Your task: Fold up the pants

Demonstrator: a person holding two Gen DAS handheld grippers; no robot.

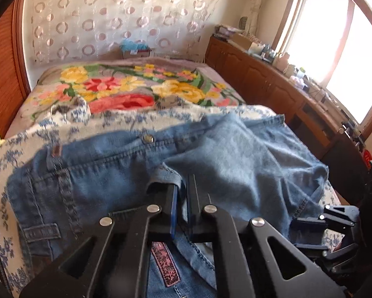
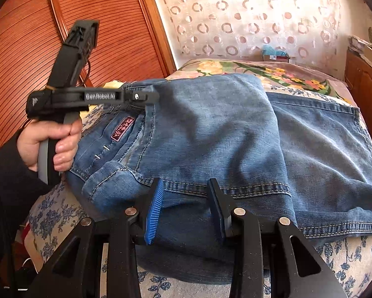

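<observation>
Left wrist view, jeans: the jeans (image 1: pixel 126 173) lay across the middle of the frame on the blue-flowered sheet (image 1: pixel 2 198), waistband toward the upper left, a folded leg panel over the right half.
Left wrist view, left gripper: the left gripper (image 1: pixel 182 196), bottom centre, was clenched on a denim hem, cloth wrapped over the left finger; judged a pinch taken to lift that layer for a fold.
Left wrist view, right gripper: partly seen at lower right edge; finger state could not be told from here.
Right wrist view, jeans: they filled the centre, pink label (image 2: pixel 122 128) at centre left, one layer already doubled over.
Right wrist view, right gripper: the right gripper (image 2: pixel 186 206), bottom centre, stood part-open astride the stitched edge; pads not seen pressing the cloth, so released; judged poised to take the matching edge.
Right wrist view, hand: a hand (image 2: pixel 49 144) at left held the left gripper's handle.
</observation>
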